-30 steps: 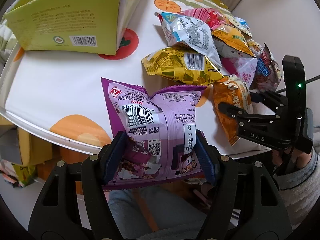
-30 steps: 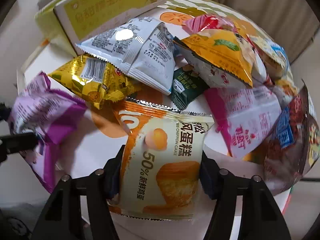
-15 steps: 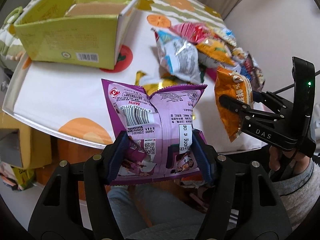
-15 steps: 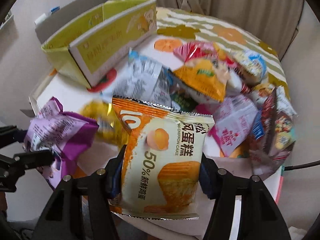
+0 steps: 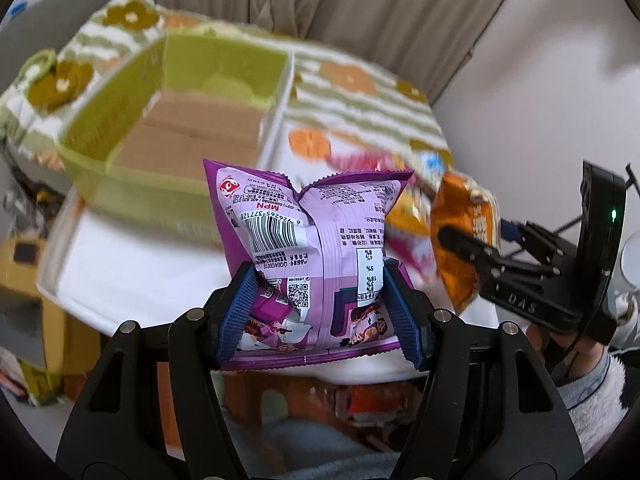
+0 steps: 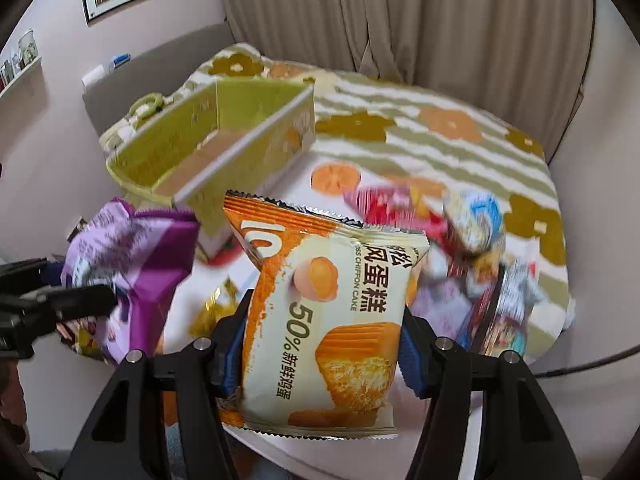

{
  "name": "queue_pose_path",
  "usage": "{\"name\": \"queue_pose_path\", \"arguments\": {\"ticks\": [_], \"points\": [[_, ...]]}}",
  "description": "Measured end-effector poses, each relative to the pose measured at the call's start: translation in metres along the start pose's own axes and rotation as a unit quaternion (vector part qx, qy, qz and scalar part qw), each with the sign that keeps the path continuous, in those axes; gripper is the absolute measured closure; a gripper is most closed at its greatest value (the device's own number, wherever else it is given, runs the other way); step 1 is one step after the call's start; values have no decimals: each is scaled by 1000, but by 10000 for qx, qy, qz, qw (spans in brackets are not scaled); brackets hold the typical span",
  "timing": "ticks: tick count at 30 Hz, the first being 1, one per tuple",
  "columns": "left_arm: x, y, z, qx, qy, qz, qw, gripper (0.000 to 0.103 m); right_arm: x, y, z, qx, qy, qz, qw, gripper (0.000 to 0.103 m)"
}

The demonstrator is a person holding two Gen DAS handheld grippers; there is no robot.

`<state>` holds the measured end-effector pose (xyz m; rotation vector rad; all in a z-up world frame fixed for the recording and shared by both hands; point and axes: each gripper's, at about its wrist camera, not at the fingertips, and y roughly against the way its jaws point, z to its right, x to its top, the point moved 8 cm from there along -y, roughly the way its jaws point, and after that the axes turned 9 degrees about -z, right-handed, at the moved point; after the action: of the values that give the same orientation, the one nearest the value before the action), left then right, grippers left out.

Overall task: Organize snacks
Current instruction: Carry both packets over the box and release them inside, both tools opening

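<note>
My left gripper (image 5: 318,312) is shut on a purple snack bag (image 5: 312,252), held in the air above the table's near edge. My right gripper (image 6: 320,344) is shut on an orange-and-cream chiffon cake packet (image 6: 332,320), also lifted. Each shows in the other view: the purple bag (image 6: 132,268) at the left, the cake packet (image 5: 464,236) at the right. The open green cardboard box (image 5: 180,120) stands at the back left of the table, its brown floor bare; it also shows in the right wrist view (image 6: 224,144).
A pile of several snack packets (image 6: 460,240) lies on the right of the round table with its fruit-print cloth (image 6: 440,128). A curtain and walls stand behind. A yellow stool (image 5: 24,256) is below the table at the left.
Both grippers have risen and tilted up with their packets. The box's open inside and the curtain have come into view, and the snack pile has dropped lower and smaller.
</note>
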<state>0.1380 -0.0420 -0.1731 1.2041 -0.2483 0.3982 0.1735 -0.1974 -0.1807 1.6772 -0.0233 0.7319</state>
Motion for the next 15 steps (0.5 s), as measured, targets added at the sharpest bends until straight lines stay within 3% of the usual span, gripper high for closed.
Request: {"name": "queue_pose_path", "arguments": {"ticks": [8,15], "points": [[93,37,-57,97,-282,490,9984,43,81,11,-35,-23,-242,407,9989,46],[152,26,-126,306,-616,275,9973,43,143,-14,-86,5,-465,462,9978,46]]}}
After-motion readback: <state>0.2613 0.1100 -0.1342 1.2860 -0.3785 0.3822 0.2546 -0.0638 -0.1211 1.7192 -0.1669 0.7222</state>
